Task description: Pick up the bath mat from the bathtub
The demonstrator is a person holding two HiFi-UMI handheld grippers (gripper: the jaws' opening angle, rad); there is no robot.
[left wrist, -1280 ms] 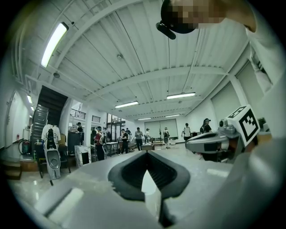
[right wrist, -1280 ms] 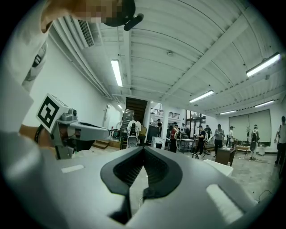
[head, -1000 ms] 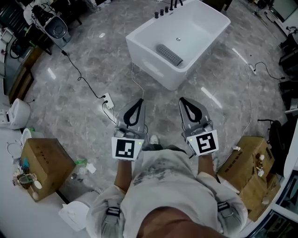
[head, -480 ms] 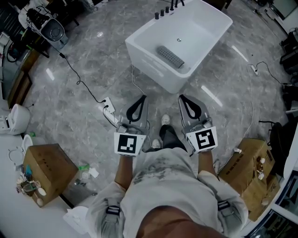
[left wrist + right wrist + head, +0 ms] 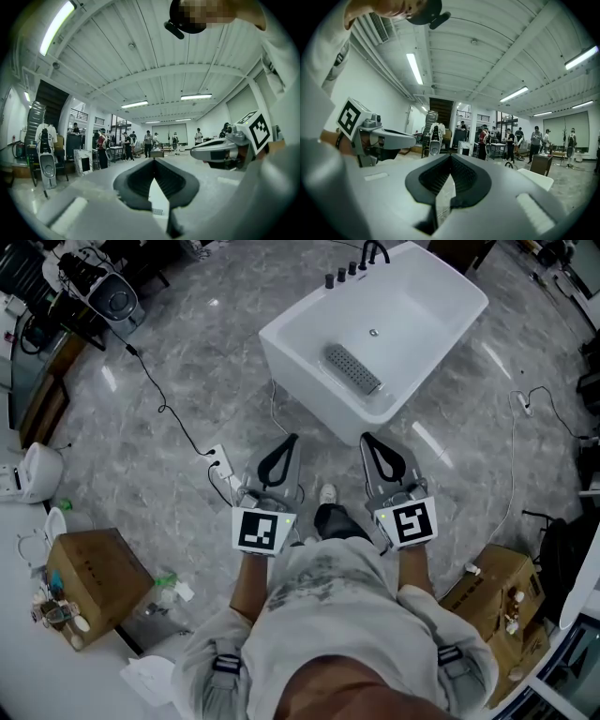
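Two grippers: left gripper (image 5: 287,441) and right gripper (image 5: 367,440), jaws closed together, nothing between them, both apart from the tub.
Head view only: grey bath mat (image 5: 352,369) lying inside the white bathtub (image 5: 281,345).
Gripper views only: ribbed ceiling (image 5: 487,51), distant people (image 5: 148,143).

Glossy white bathtub (image 5: 422,310), matt grey ribbed bath mat (image 5: 353,369), polished marble-look floor (image 5: 178,352) catching glare, brown cardboard box (image 5: 94,582); my left gripper (image 5: 289,440) and right gripper (image 5: 367,440) are matt grey plastic.
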